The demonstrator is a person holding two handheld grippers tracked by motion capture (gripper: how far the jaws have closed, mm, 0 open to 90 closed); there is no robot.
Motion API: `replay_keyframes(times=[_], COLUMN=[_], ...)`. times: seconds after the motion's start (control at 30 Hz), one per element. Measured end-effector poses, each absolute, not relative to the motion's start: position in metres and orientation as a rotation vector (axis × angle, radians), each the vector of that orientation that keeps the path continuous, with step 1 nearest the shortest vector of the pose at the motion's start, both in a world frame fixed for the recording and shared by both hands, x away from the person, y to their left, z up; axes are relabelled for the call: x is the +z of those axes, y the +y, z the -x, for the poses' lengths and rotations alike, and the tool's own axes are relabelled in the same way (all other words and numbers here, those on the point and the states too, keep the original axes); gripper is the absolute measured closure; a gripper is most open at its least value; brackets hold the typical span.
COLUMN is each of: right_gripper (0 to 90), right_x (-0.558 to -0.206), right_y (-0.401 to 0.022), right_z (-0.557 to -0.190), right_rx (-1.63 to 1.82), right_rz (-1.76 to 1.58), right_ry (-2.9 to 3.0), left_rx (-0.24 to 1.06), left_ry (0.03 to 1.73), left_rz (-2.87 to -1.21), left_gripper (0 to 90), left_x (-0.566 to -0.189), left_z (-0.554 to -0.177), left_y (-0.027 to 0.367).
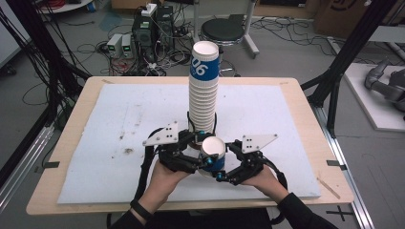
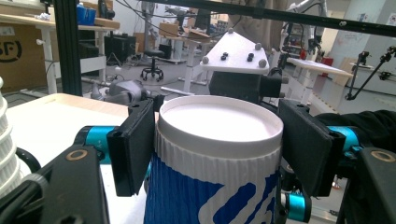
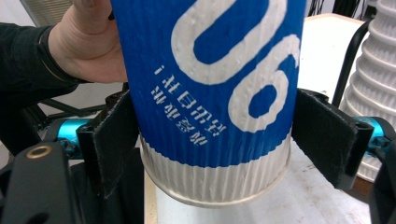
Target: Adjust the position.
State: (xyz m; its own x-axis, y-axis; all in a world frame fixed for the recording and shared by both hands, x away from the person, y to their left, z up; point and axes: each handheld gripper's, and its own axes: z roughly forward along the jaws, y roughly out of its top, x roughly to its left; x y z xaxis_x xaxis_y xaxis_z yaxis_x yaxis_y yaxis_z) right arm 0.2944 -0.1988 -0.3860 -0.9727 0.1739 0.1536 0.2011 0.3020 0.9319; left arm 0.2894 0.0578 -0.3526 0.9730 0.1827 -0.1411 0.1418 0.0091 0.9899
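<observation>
A blue and white paper cup (image 1: 213, 153) stands upright near the front of the white mat (image 1: 119, 124), just in front of a tall stack of cups (image 1: 204, 90). My left gripper (image 2: 219, 144) is shut on the cup (image 2: 219, 126) just below its white rim, one pad on each side. From the opposite side, the jaws of my right gripper (image 3: 215, 140) straddle the lower part of the cup (image 3: 210, 93). A gap shows between the cup and its right pad (image 3: 327, 135), so it is open. In the high view the left gripper (image 1: 206, 149) and right gripper (image 1: 220, 162) meet at the cup.
The stack of cups (image 3: 373, 84) rises close beside the right gripper and at the edge of the left gripper view (image 2: 7, 140). A hand (image 3: 88, 46) holds the left gripper behind the cup. The wooden table (image 1: 305, 95) carries the mat; cables, computers and a stool (image 1: 222, 31) lie beyond.
</observation>
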Motion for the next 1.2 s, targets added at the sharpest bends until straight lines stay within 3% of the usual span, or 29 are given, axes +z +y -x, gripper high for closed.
replay_keyframes(times=[0.57,0.93,1.2], right_gripper=[20.6,20.6,20.7], right_x=[-0.385,-0.381,-0.381], right_y=[-0.199,-0.198,-0.195], right_z=[-0.296,-0.297,-0.295], right_rx=[-1.747,-1.578,-1.503], right_rz=[0.327,0.283,0.238], right_ry=[-2.575,-2.668,-2.716], left_rx=[0.025,-0.014,-0.017], left_ry=[0.261,0.247,0.239], left_rz=[-1.609,-1.846,-1.965], left_gripper=[29.3,21.7,24.8], left_x=[-0.350,-0.333,-0.335], left_z=[-0.290,-0.292,-0.293], left_y=[0.058,0.056,0.051])
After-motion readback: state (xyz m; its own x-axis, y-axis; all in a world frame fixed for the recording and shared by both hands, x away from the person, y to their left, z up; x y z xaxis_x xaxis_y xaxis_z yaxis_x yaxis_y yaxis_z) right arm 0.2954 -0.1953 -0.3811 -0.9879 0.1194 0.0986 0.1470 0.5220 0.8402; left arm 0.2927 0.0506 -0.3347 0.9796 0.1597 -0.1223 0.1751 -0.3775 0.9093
